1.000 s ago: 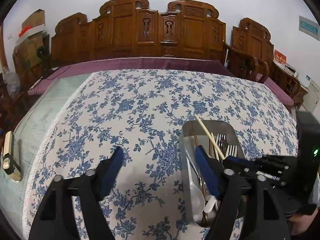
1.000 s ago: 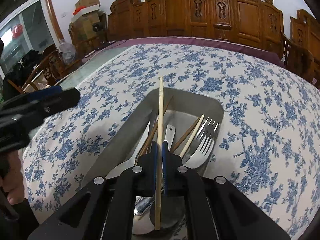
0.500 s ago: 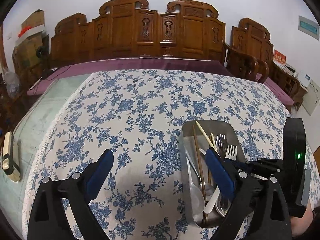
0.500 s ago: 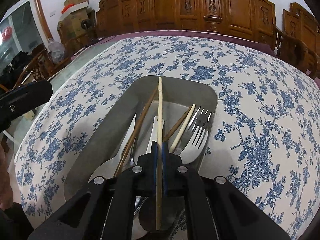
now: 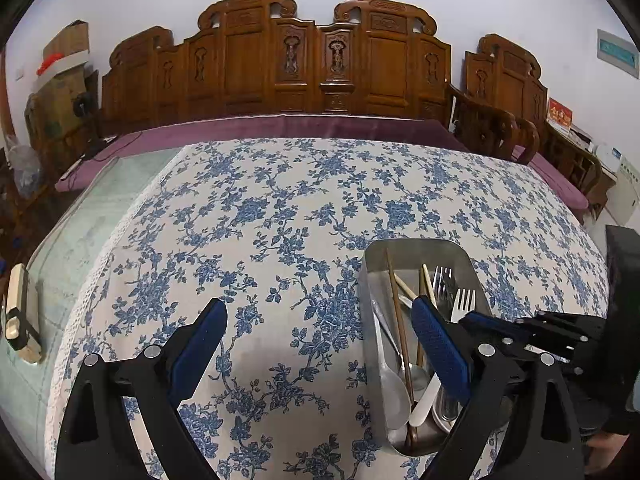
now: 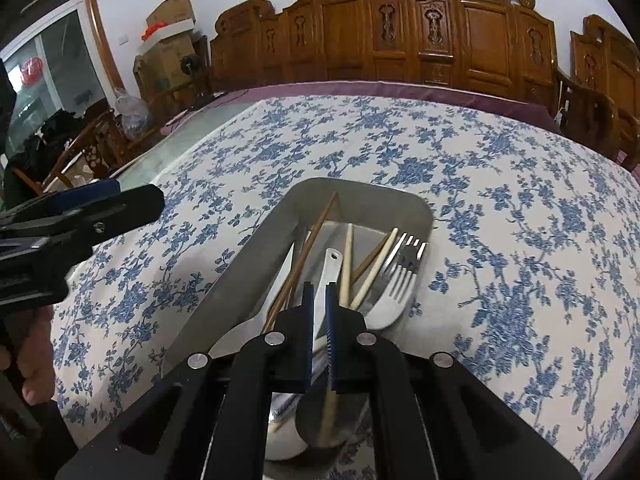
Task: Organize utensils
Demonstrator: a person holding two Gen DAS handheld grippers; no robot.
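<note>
A steel tray (image 5: pixel 370 288) (image 6: pixel 248 280) sits on the blue-flowered tablecloth at the near right. It holds forks (image 5: pixel 462 300) (image 6: pixel 400 280), a white spoon (image 6: pixel 332 264), metal spoons, brown chopsticks (image 5: pixel 398 320) (image 6: pixel 316 232) and pale chopsticks. My right gripper (image 6: pixel 319 286) (image 5: pixel 470 316) hovers low over the tray's near end, jaws almost together with nothing pressed between them. One pale chopstick (image 6: pixel 349 256) (image 5: pixel 404 287) lies in the tray just under its right finger. My left gripper (image 5: pixel 316 304) stands wide open and empty over bare cloth left of the tray.
A carved wooden bench (image 5: pixel 312 68) with a purple cushion runs behind the table. A small cream and black device (image 5: pixel 20 320) lies on the glass at the left edge. A hand (image 6: pixel 32 360) holds the left gripper. Cardboard boxes (image 6: pixel 168 20) stand at the far left.
The pale chopstick that the right gripper held upright over the tray has dropped out of its jaws into the tray. The left jaws spread a little wider early on.
</note>
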